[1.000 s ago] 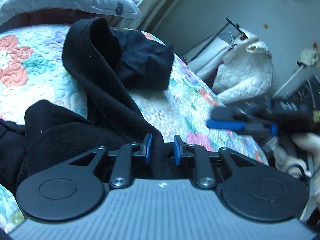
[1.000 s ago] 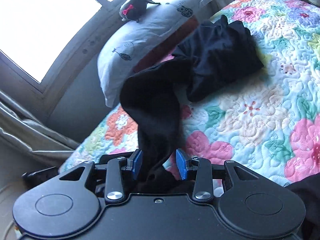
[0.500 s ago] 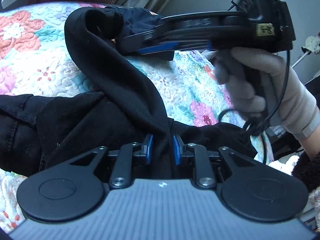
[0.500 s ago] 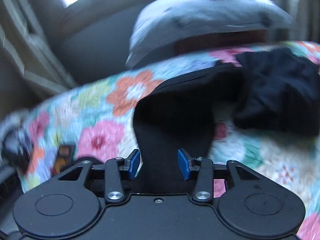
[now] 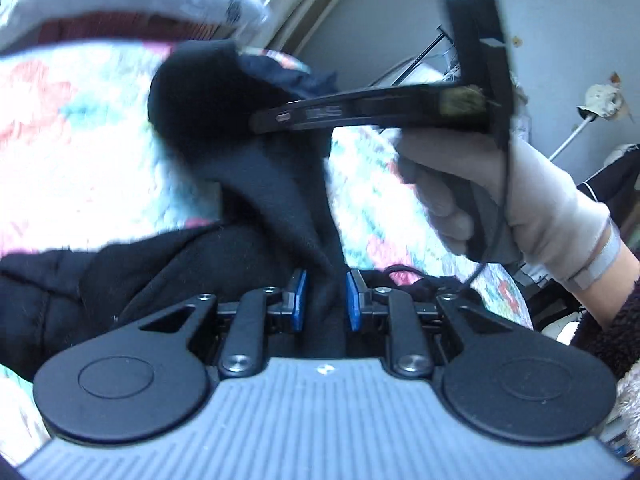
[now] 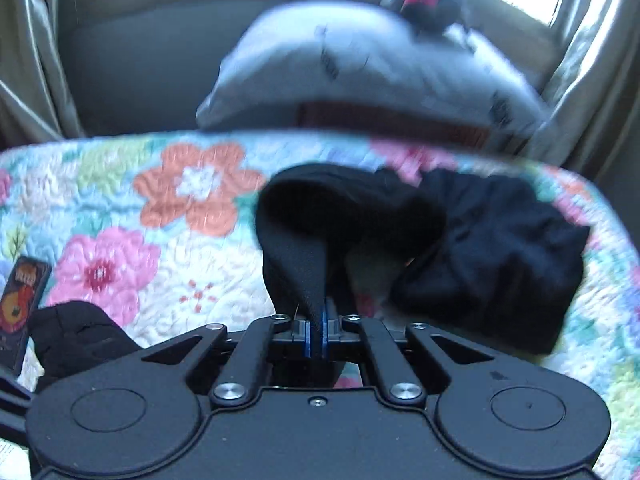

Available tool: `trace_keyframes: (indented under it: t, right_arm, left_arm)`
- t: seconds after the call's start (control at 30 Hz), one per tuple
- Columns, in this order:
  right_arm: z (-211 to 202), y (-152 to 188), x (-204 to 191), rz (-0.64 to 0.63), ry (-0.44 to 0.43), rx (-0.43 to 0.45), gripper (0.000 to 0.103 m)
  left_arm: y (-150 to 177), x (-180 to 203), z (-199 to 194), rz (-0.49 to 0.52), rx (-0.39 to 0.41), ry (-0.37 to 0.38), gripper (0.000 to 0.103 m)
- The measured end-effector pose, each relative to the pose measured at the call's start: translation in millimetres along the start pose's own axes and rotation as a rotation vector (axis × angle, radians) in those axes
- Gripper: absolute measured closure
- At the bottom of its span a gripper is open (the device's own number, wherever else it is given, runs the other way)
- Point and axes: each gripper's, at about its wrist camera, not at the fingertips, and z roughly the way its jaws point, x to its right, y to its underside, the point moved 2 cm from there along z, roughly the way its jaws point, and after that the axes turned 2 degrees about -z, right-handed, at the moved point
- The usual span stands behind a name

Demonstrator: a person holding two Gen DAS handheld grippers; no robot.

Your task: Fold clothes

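A black garment (image 5: pixel 260 200) lies bunched on a floral quilt (image 5: pixel 80 152), with one strip rising in a loop. My left gripper (image 5: pixel 325 300) is shut on the near end of that strip, the cloth filling the gap between its blue pads. My right gripper (image 5: pixel 260 120), held by a gloved hand (image 5: pixel 480 184), reaches in edge-on to the top of the loop. In the right wrist view my right gripper (image 6: pixel 316 336) is shut on a fold of the black garment (image 6: pixel 344 208). A second dark garment (image 6: pixel 500 248) lies crumpled just to the right, touching it.
A white pillow (image 6: pixel 372 68) sits at the head of the bed, with curtains (image 6: pixel 32 60) and a window behind it. A small printed card (image 6: pixel 20 300) lies at the quilt's (image 6: pixel 120 208) left edge. White bags (image 5: pixel 516 92) and clutter stand beyond the bed's right side.
My right gripper's jaws, apart around the black strip before, have closed onto it, and the gripper has rolled. The left gripper keeps its hold and has shifted slightly.
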Motion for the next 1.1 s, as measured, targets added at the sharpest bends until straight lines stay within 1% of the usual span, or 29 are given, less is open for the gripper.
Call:
trace_keyframes:
  t: [0.1,0.17,0.23,0.27,0.3,0.37,0.4,0.47,0.5,0.53,0.57,0.6,0.63,0.67,0.7,0.73,0.8,0.83,0.87,0.93,0.97,1.0,1.07,1.1]
  right_arm:
    - [-57,-6,9,-0.016,0.100,0.119,0.099]
    - [-88,-5,14,-0.044,0.195,0.154,0.099]
    - [-117,0,26,-0.041,0.288,0.173,0.099]
    - [-130,4,34,-0.024,0.331,0.181,0.099]
    - [-143,8,44,-0.005,0.374,0.182,0.099]
    - [-169,20,70,0.062,0.461,0.189,0.099]
    - [-181,28,85,0.111,0.501,0.191,0.099]
    - [-196,52,116,0.206,0.605,0.186,0.099]
    - [-199,68,130,0.247,0.662,0.175,0.099]
    - [-200,86,141,0.286,0.717,0.155,0.099]
    - [-199,107,153,0.324,0.764,0.120,0.099]
    - [-193,128,163,0.360,0.801,0.072,0.098]
    - [-184,152,174,0.407,0.817,0.010,0.098]
    - [-177,179,186,0.480,0.804,-0.033,0.098]
    - [-169,205,196,0.571,0.773,-0.065,0.096]
    - [-162,229,205,0.664,0.736,-0.097,0.092]
    - [-148,269,218,0.829,0.670,-0.161,0.085]
    - [-146,281,219,0.891,0.650,-0.152,0.084]
    - [-148,284,216,0.917,0.639,-0.129,0.084]
    - [-152,283,207,0.938,0.622,-0.080,0.082]
    - [-155,279,199,0.914,0.619,-0.069,0.074]
    - [-155,271,186,0.865,0.619,-0.068,0.065]
    - [-161,262,156,0.769,0.604,-0.056,0.059]
    - [-166,261,142,0.734,0.588,-0.043,0.058]
  left_arm:
    - [-6,12,-9,0.025,0.041,0.026,0.082]
    - [-8,20,-15,0.027,0.051,0.052,0.078]
    - [-8,24,-21,-0.013,0.006,0.084,0.062]
    - [-9,25,-25,-0.029,-0.011,0.108,0.062]
    - [-10,27,-30,-0.030,-0.005,0.119,0.062]
    - [-14,29,-37,-0.022,0.019,0.124,0.054]
    - [-15,29,-39,-0.017,0.029,0.119,0.050]
    - [-17,29,-40,-0.009,0.039,0.102,0.049]
    - [-18,28,-39,-0.006,0.035,0.082,0.048]
    - [-19,26,-37,-0.006,0.035,0.063,0.047]
    - [-20,24,-36,-0.011,0.038,0.040,0.047]
    - [-20,21,-34,-0.011,0.036,0.001,0.047]
    - [-21,17,-31,-0.009,0.031,-0.045,0.047]
    - [-21,13,-26,-0.002,0.030,-0.090,0.046]
    - [-21,7,-21,0.007,0.024,-0.133,0.046]
    - [-21,1,-15,0.007,0.012,-0.175,0.046]
    - [-22,-14,-4,-0.012,-0.014,-0.238,0.046]
    - [-22,-20,0,-0.028,-0.023,-0.261,0.046]
    - [-20,-26,3,-0.039,-0.036,-0.280,0.046]
    - [-16,-37,11,-0.052,-0.066,-0.319,0.046]
    - [-15,-41,15,-0.052,-0.083,-0.344,0.046]
    - [-15,-45,19,-0.052,-0.094,-0.362,0.046]
    - [-11,-49,23,-0.050,-0.108,-0.362,0.046]
    - [-10,-48,23,-0.048,-0.114,-0.354,0.046]
